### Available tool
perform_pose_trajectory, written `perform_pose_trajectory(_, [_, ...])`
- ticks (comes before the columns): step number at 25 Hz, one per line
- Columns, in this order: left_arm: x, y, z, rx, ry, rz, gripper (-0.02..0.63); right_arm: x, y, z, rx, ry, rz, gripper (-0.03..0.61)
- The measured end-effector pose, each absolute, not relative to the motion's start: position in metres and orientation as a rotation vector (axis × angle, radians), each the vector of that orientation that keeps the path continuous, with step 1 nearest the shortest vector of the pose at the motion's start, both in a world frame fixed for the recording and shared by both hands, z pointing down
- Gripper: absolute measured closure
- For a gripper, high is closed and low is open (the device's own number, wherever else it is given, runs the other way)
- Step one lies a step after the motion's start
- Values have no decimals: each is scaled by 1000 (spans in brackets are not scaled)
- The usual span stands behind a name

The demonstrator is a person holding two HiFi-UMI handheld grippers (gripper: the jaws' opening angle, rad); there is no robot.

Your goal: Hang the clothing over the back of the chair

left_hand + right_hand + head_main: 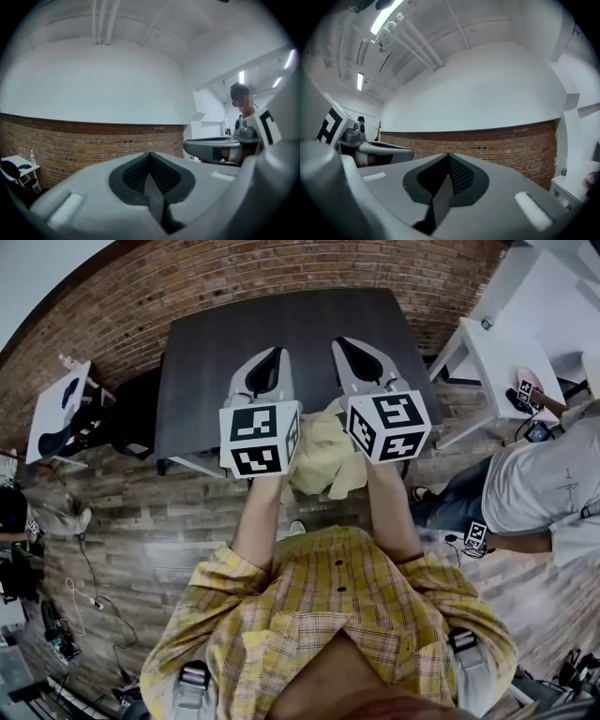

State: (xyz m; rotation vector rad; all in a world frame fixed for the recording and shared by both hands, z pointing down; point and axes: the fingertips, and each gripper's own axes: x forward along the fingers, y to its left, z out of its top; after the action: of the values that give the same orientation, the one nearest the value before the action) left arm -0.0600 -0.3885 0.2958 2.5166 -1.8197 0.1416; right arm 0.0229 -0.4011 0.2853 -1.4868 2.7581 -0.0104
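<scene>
A pale yellow garment (323, 460) lies bunched just below and between my two grippers in the head view; what it rests on is hidden. My left gripper (275, 352) and right gripper (342, 341) are held up side by side above it, pointing toward the dark table (281, 324). Both are shut with nothing between the jaws. In the left gripper view my left gripper (150, 153) faces a brick wall, and in the right gripper view my right gripper (448, 154) does the same. No cloth shows in either gripper view. I cannot see a chair.
A white table (497, 343) stands at the right, with a seated person (544, 484) beside it. A small white stand (56, 409) is at the left. Cables (80, 592) trail over the wooden floor.
</scene>
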Motion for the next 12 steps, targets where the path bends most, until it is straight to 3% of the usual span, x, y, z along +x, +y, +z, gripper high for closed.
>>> perform_pose_trajectory(12, [-47, -351, 294, 2522, -1816, 130, 611, 34, -362, 284, -1487, 2756, 0, 572])
